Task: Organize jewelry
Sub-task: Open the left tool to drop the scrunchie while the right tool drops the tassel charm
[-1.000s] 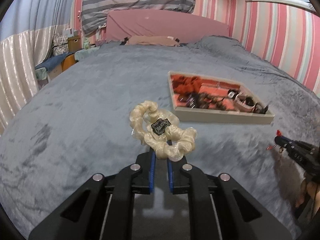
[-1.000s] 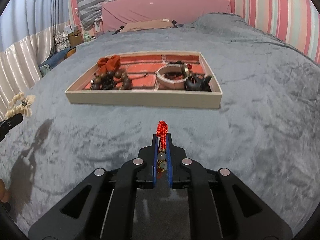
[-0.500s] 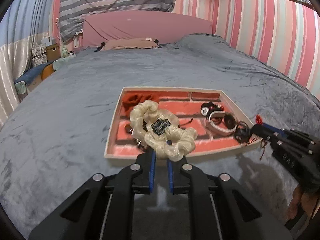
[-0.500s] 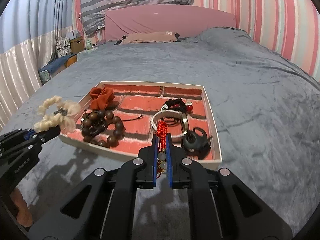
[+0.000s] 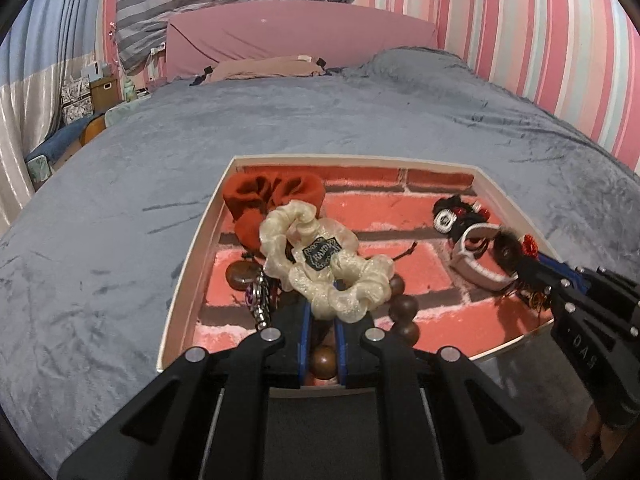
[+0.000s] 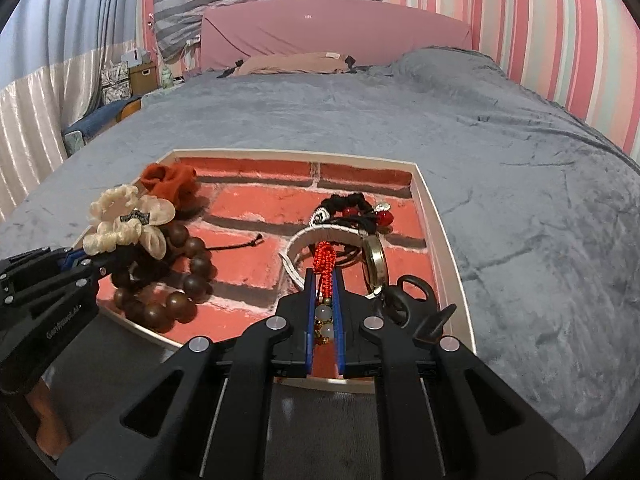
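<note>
You are at the drop-off: your left hand-held gripper [image 5: 320, 320] is clamped on the cream scrunchie [image 5: 324, 260] over the tray's [image 5: 192, 256] left side, and your right hand-held gripper [image 6: 323, 280] pinches the red beaded charm [image 6: 325, 264] above its right side. Next, likely lower each and let go onto bare tray floor.

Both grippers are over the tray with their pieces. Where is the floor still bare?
Tray: bare brick floor along the far wall and in the middle, between the wooden beads and white bangle. Crowded: left side by the rust scrunchie, right side around the bangle and black clip.
</note>
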Tool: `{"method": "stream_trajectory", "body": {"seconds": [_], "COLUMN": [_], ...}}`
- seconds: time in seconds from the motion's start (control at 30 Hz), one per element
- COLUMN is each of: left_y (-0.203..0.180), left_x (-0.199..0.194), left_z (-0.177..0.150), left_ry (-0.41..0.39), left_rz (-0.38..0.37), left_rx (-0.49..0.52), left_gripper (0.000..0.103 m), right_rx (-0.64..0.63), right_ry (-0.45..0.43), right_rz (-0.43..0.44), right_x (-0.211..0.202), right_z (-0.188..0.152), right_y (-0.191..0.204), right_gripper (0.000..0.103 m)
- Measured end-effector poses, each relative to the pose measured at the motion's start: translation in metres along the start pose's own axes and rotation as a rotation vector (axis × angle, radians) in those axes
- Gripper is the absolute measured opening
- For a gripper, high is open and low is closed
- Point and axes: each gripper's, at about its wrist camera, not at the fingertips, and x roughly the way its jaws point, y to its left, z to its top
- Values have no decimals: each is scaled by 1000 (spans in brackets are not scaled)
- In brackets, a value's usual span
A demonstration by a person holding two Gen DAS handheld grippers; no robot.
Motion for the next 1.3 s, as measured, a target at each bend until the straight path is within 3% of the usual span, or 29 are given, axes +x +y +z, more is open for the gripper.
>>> {"method": "stream_trajectory", "body": {"seconds": [0.53,0.73,0.93,1.0,1.3], "left_y": [-2,-6,-2,-1,4], "left_x": [3,-2,-6,-8,-25], "left_z": [-4,-7,-8,-9,-16], "left_ry": [1,-9,-14,-16,-22], "left_rz": [4,13,10,19,19], "left_rx": [13,36,20,13,-5], "left_gripper": [15,26,44,55,65], "right_rx": [24,27,32,20,-5], "right_ry": [41,49,34,23,-3], "right_rz": [19,25,24,20,-19], "right_x": [15,15,8,3,-13], "right_z": [-10,-12,-13,-14,-20], "right_y": [-1,0,-3,-1,-3], "right_gripper": [10,13,39,45,76]}}
